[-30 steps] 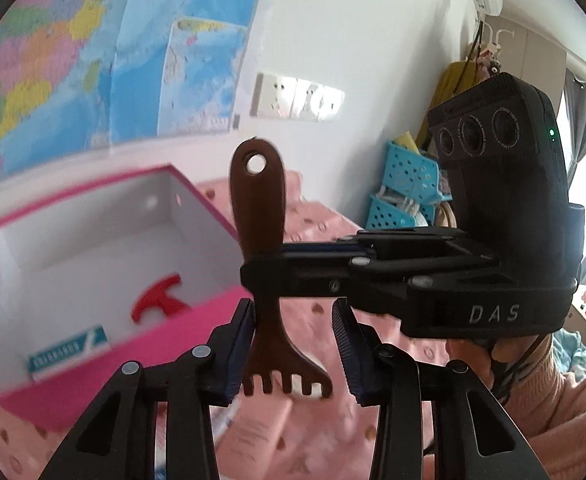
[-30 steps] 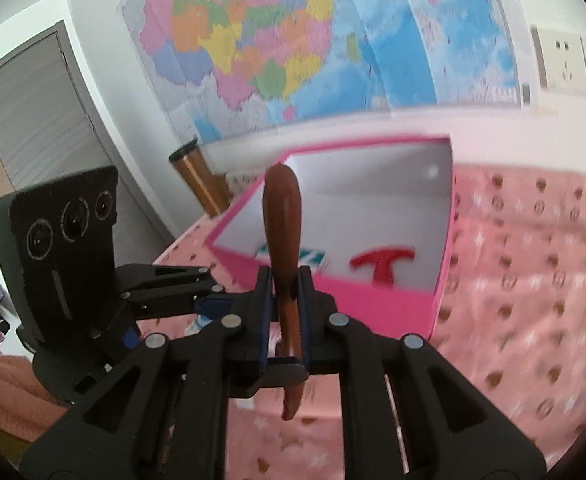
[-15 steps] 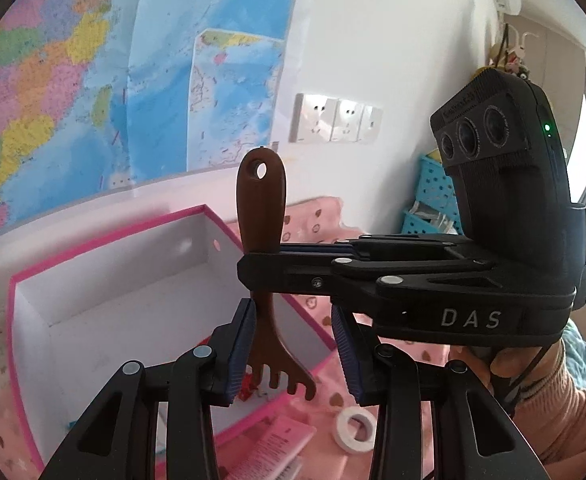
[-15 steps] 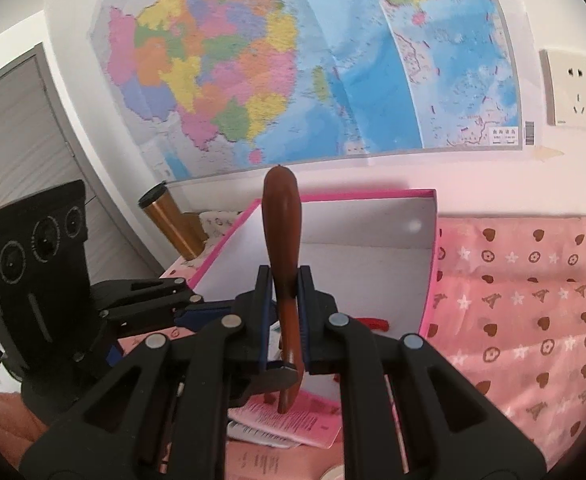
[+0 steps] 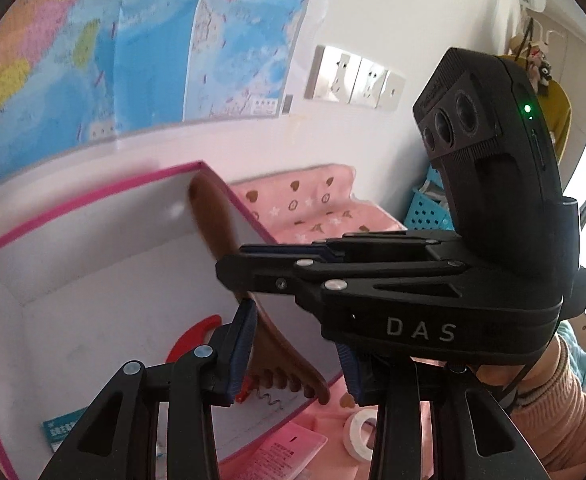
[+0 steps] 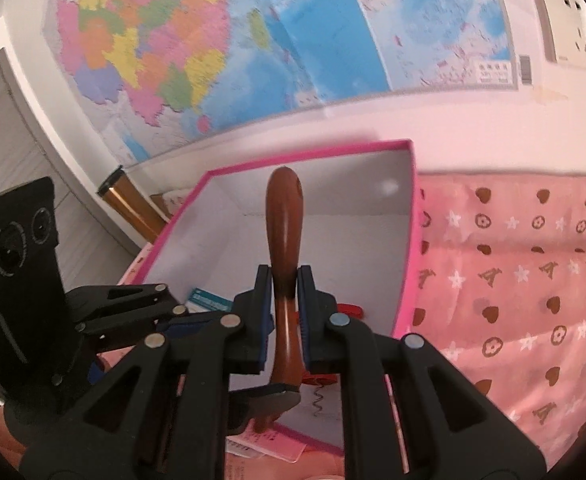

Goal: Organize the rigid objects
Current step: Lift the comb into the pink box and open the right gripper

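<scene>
A brown wooden comb point(image 5: 267, 344) with a long handle point(image 6: 283, 216) hangs over the open pink box point(image 5: 93, 196), whose white inside fills the middle of the right wrist view point(image 6: 313, 152). My right gripper point(image 6: 285, 280) is shut on the handle; in the left wrist view it reaches in from the right point(image 5: 233, 272). My left gripper point(image 5: 295, 326) holds the toothed head, its left pad pressed against it. The comb leans left there and its handle is blurred. A red T-shaped corkscrew point(image 5: 197, 332) lies in the box.
A teal card point(image 6: 209, 300) also lies in the box. In front of the box on the pink patterned cloth point(image 6: 513, 280) are a pink leaflet point(image 5: 289, 452) and a white tape roll point(image 5: 359, 432). Blue baskets point(image 5: 429, 216) stand far right. A gold tube point(image 6: 129, 208) stands left of the box.
Both grippers have carried the comb forward until it hangs over the box, which now looks larger and nearer. In the left wrist view the comb has tipped from upright to leaning left.
</scene>
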`<state>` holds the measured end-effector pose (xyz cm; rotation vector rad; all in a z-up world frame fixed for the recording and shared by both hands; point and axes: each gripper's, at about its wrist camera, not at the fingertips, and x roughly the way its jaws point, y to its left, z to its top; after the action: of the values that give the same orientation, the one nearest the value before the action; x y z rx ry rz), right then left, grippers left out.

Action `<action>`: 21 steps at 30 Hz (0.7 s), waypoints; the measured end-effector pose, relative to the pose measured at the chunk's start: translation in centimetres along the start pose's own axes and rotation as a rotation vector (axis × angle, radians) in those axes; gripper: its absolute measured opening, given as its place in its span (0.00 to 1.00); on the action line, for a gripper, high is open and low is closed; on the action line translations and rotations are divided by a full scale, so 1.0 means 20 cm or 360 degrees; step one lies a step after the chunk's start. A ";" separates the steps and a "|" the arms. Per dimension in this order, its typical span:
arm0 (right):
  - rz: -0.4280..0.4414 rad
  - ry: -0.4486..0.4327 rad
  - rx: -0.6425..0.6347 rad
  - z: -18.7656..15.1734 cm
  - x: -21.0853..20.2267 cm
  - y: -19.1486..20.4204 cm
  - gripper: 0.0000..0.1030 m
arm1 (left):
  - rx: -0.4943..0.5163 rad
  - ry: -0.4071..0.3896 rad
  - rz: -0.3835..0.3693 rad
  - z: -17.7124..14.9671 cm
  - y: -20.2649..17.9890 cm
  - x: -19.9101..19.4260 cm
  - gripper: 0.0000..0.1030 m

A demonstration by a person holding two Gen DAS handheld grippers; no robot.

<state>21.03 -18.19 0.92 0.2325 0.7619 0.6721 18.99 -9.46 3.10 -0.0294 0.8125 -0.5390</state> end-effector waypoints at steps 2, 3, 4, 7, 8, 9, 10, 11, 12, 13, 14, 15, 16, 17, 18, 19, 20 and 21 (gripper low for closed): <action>-0.0058 0.0008 -0.0003 0.00 0.01 -0.01 0.16 | -0.0009 0.0022 0.0018 -0.01 0.01 0.03 0.38; -0.0125 -0.0001 -0.0014 0.00 0.01 -0.01 0.17 | -0.0014 0.0028 0.0021 -0.01 0.01 0.04 0.38; -0.0157 -0.0010 -0.0022 0.00 0.01 -0.01 0.19 | -0.0023 0.0033 0.0023 -0.02 0.02 0.05 0.38; -0.0190 -0.0053 -0.0020 -0.01 -0.04 -0.01 0.21 | -0.0043 0.0036 0.0017 -0.05 0.03 0.06 0.38; -0.0188 -0.0064 -0.0018 -0.02 -0.05 -0.02 0.21 | -0.0049 0.0032 0.0019 -0.06 0.04 0.06 0.38; -0.0195 -0.0078 -0.0024 -0.03 -0.08 -0.01 0.21 | -0.0053 0.0025 0.0025 -0.07 0.04 0.05 0.38; -0.0200 -0.0088 -0.0030 -0.05 -0.10 -0.01 0.22 | -0.0055 0.0009 0.0038 -0.08 0.05 0.04 0.38; -0.0194 -0.0096 -0.0033 -0.06 -0.12 0.00 0.23 | -0.0056 -0.0010 0.0051 -0.10 0.05 0.02 0.38; -0.0177 -0.0104 -0.0035 -0.09 -0.15 0.00 0.25 | -0.0057 -0.0023 0.0056 -0.10 0.05 0.01 0.38; -0.0172 -0.0109 -0.0039 -0.11 -0.17 0.00 0.27 | -0.0058 -0.0045 0.0059 -0.12 0.04 -0.01 0.38; -0.0172 -0.0117 -0.0044 -0.13 -0.19 0.01 0.28 | -0.0054 -0.0068 0.0062 -0.13 0.03 -0.04 0.38; -0.0166 -0.0126 -0.0046 -0.17 -0.22 0.01 0.30 | -0.0046 -0.0088 0.0069 -0.15 0.02 -0.06 0.38; -0.0150 -0.0129 -0.0045 -0.19 -0.24 0.01 0.31 | -0.0037 -0.0115 0.0074 -0.17 0.00 -0.09 0.38; -0.0131 -0.0131 -0.0040 -0.22 -0.26 0.01 0.31 | -0.0029 -0.0133 0.0077 -0.19 -0.02 -0.12 0.38; -0.0111 -0.0132 -0.0035 -0.26 -0.29 0.01 0.32 | -0.0020 -0.0149 0.0085 -0.21 -0.03 -0.14 0.38; -0.0107 -0.0134 -0.0032 -0.28 -0.31 0.01 0.35 | -0.0006 -0.0169 0.0089 -0.24 -0.05 -0.17 0.39; -0.0107 -0.0136 -0.0023 -0.31 -0.33 0.00 0.37 | 0.0003 -0.0186 0.0084 -0.27 -0.07 -0.20 0.39; -0.0106 -0.0132 -0.0008 -0.35 -0.35 -0.01 0.41 | 0.0007 -0.0196 0.0082 -0.29 -0.08 -0.22 0.39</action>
<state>12.54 -23.06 -0.26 0.2282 0.6859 0.5974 11.79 -7.70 2.48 -0.0374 0.6901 -0.4857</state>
